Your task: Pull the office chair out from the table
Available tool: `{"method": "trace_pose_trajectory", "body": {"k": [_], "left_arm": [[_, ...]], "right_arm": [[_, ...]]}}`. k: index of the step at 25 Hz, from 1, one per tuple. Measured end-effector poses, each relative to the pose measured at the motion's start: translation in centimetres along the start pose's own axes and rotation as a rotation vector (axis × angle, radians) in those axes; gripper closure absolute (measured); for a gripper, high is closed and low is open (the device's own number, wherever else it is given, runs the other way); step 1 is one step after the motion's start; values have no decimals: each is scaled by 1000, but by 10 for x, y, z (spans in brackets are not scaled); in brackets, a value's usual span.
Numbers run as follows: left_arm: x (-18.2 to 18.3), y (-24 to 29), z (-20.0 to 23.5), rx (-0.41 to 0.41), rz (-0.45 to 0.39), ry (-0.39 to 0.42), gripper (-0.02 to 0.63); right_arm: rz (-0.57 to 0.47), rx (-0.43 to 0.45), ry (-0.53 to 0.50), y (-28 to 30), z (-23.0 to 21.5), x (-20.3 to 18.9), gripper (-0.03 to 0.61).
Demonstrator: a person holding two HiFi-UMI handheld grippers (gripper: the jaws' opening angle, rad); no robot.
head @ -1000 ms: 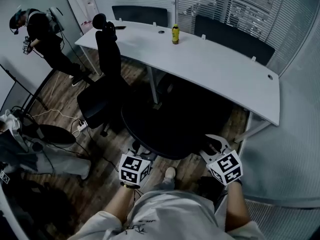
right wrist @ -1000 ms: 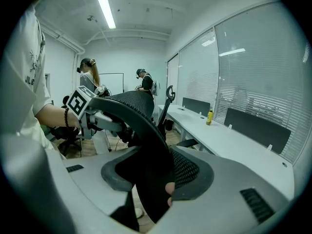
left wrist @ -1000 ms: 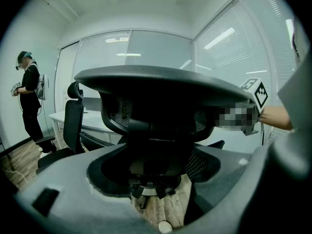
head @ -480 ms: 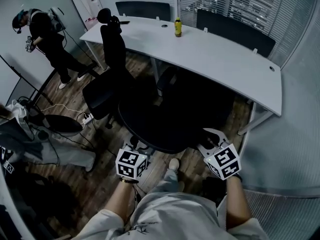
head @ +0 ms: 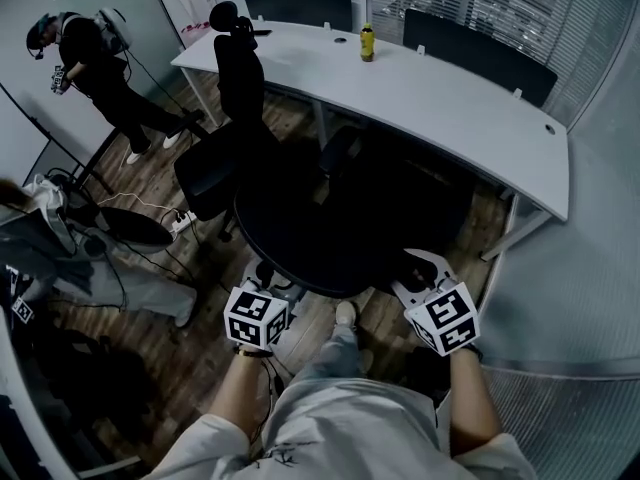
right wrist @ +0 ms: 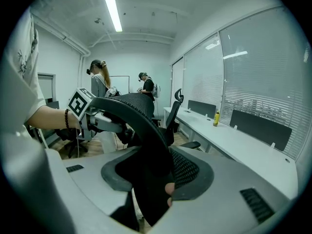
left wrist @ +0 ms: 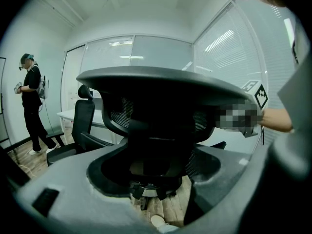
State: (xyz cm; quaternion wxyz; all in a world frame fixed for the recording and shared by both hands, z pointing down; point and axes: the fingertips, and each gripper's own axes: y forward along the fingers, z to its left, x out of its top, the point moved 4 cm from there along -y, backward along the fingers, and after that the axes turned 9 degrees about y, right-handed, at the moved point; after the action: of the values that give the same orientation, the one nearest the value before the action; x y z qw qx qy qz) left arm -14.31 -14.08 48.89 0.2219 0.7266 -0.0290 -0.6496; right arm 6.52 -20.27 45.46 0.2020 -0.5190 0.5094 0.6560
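Note:
The black mesh office chair (head: 330, 218) stands out from the white curved table (head: 440, 98), its backrest toward me. My left gripper (head: 264, 280) is shut on the left edge of the backrest, my right gripper (head: 420, 270) on its right edge. In the left gripper view the dark backrest (left wrist: 156, 111) fills the space between the grey jaws of the left gripper (left wrist: 156, 182). In the right gripper view the backrest rim (right wrist: 146, 145) runs between the jaws of the right gripper (right wrist: 158, 182), and the left gripper (right wrist: 97, 118) shows on the far edge.
A second black chair (head: 235, 118) stands left of the table. A yellow bottle (head: 367, 41) sits on the tabletop. A person (head: 90, 58) stands at the far left. Cables and bags (head: 110, 238) lie on the wooden floor at left. Glass walls with blinds close the room.
Both grippers and the chair have come back toward me, away from the table. More floor shows between the chair and the table's edge. The person at left has stepped a little.

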Motion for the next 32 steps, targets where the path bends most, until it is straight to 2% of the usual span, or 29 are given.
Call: {"method": "trace_pose_trajectory", "body": {"k": [18,32], "left_arm": [[-29,-73,-2,-19,-3,3,288],[-53,-141,-9,-43,9,15,288]], "right_arm": [[15,14,-2,-17,79,-13,419],[12,-62,37,-37,153,-28,417]]}}
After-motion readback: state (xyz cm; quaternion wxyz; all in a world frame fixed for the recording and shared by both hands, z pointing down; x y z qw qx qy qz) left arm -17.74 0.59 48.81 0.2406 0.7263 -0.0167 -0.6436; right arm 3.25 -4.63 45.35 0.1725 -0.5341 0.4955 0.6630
